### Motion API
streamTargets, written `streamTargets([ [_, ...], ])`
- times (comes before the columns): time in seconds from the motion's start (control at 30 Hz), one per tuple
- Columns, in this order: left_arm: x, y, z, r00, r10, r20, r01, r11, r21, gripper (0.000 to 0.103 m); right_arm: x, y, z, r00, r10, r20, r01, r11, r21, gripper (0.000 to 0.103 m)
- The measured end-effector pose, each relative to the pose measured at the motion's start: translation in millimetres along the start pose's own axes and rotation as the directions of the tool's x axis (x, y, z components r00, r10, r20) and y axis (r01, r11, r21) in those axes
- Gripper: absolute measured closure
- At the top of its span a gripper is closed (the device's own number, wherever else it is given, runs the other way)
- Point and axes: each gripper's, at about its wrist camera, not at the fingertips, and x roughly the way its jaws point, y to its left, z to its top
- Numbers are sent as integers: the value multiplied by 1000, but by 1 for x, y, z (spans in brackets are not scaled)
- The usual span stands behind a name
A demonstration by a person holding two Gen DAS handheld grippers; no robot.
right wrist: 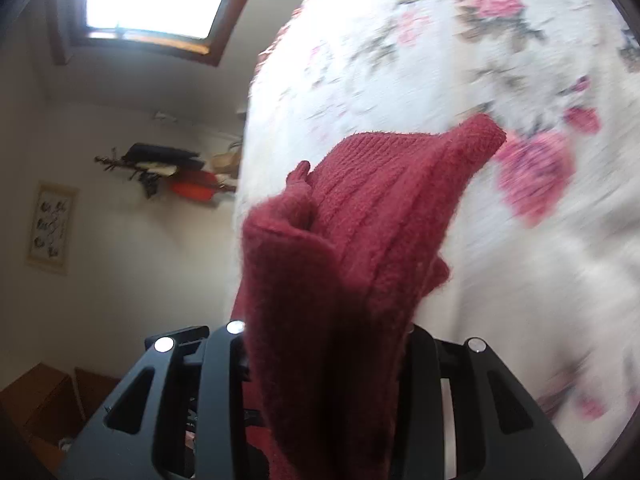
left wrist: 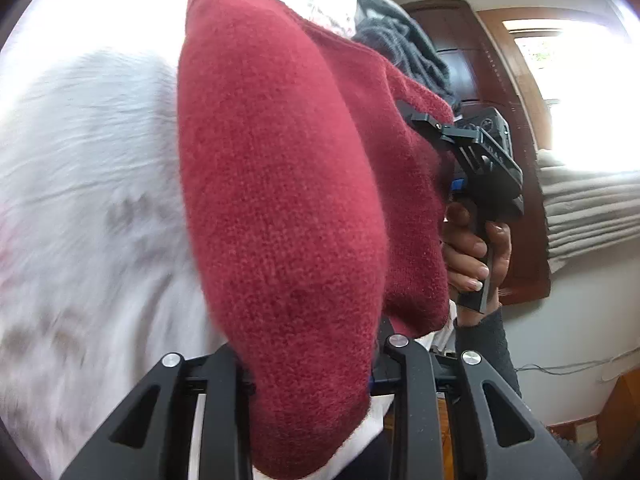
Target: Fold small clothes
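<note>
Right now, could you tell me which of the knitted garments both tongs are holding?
The red knit sweater: it is pinched in both tongs, left and right. The grey knit lies untouched behind it.

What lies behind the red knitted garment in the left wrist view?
Behind the red knitted garment: white bedspread, grey knit pile, right gripper. Its fingertips are covered.

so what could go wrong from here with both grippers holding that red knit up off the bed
1. The red knit garment hangs bunched and doubled over between both pairs of fingers, so it may land on the floral bedspread creased rather than flat.
2. The cloth fills most of both wrist views and hides the fingertips, so how deep either grip is cannot be checked; one edge could slip out.
3. The right gripper sits close to the grey garment behind it and might snag it.
</note>
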Motion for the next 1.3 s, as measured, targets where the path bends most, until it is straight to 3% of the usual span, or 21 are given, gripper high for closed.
streamTargets([
  [0.3,-79,26,-118,995,51,91,-47,998,-52,74,64,70,-79,992,52,-116,-58,997,-50,71],
  [0.4,-82,50,-148,993,70,99,-62,995,-77,74,97,68,-108,985,39,-167,-45,998,-34,71],
  [0.57,-55,104,-181,993,106,45,-98,984,-150,73,146,34,-141,969,-41,-244,46,999,13,71],
  [0.63,-41,127,-188,991,133,30,-124,971,-206,67,158,15,-148,962,-77,-262,90,995,38,62],
  [0.67,-37,135,-190,992,121,29,-111,966,-234,57,159,8,-149,962,-91,-256,109,993,56,57],
  [0.7,-35,141,-191,994,106,36,-93,961,-260,50,152,1,-148,965,-115,-235,136,988,71,47],
  [0.73,-35,143,-193,994,95,47,-78,956,-282,49,143,-1,-148,970,-126,-209,146,986,79,40],
  [0.77,-38,142,-194,992,113,50,-94,953,-287,47,131,0,-148,976,-133,-173,149,985,85,38],
  [0.83,-55,125,-197,961,265,75,-240,938,-249,38,87,5,-151,989,-137,-48,141,986,93,36],
  [0.87,-67,112,-199,935,336,115,-308,927,-213,35,72,6,-157,990,-141,-12,141,986,88,37],
  [0.9,-84,91,-205,896,400,195,-374,914,-154,35,55,11,-161,987,-156,24,154,986,69,39],
  [0.93,-95,81,-209,881,406,244,-388,914,-119,35,47,16,-165,985,-168,29,167,985,45,46],
  [0.97,-102,71,-213,881,381,280,-371,924,-89,34,45,23,-170,984,-179,26,178,984,19,50],
  [1.03,-107,53,-218,905,277,322,-282,959,-33,34,49,35,-180,974,-226,16,227,972,-60,59],
  [1.1,-91,44,-219,932,222,285,-240,970,28,34,63,37,-182,965,-261,4,260,961,-97,66],
  [1.17,-73,51,-220,946,227,230,-243,969,41,36,75,31,-186,964,-266,-18,263,959,-103,92],
  [1.3,-33,73,-219,956,267,122,-269,963,5,37,91,26,-183,936,-349,42,352,926,-135,96],
])
